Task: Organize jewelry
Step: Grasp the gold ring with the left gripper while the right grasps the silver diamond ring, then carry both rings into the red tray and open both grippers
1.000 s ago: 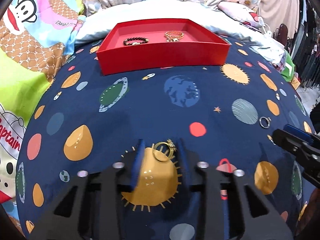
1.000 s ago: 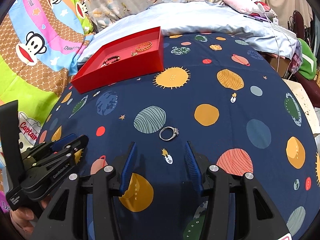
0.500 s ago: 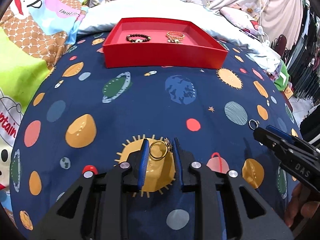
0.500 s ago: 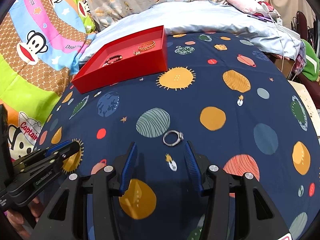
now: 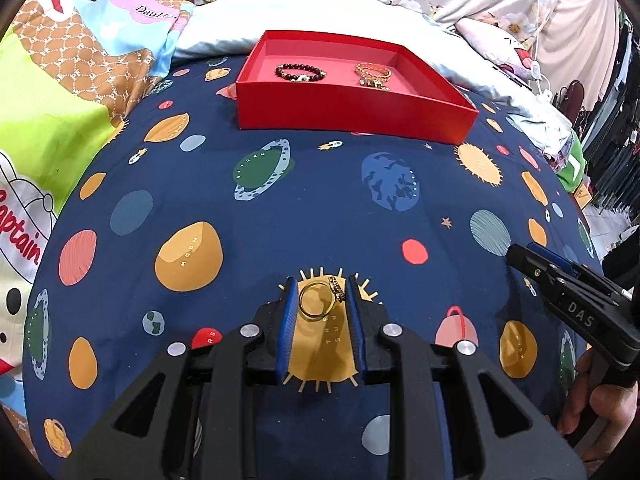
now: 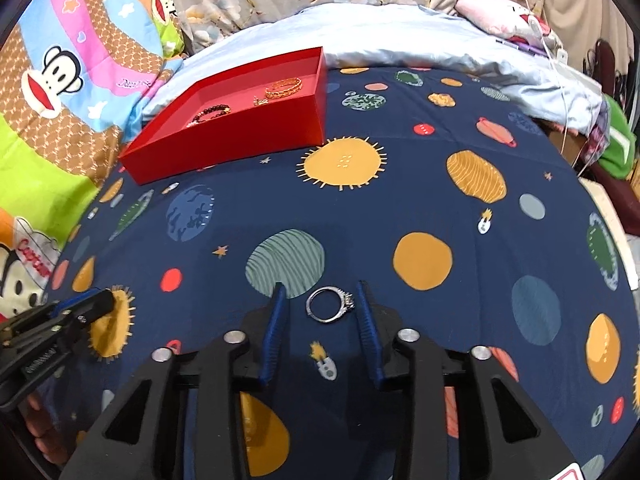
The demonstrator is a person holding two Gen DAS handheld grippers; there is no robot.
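Two rings are found lying on the bed, each bracketed by one gripper, and the red tray (image 5: 352, 108) is seen at the far edge of the planet-print bedspread (image 5: 320, 208), against the pale pillow. A dark bead bracelet (image 5: 299, 73) and a gold bracelet (image 5: 373, 73) already lie apart on its floor, which suggests that pieces are being sorted into it one at a time. The gold ring (image 5: 318, 300) is clamped between the fingers of the left gripper (image 5: 320, 304); it is judged to be grasped, the blue pads being closed against its band and charm. The silver ring (image 6: 331, 304) lies flat on the bedspread between the fingers of the right gripper (image 6: 320, 307), whose jaws have just been closing; gaps remain on both sides, so no grip is yet made. Both grippers are angled down, so that the pads meet the thin bands edge-on. Both rings remain well apart from the tray.
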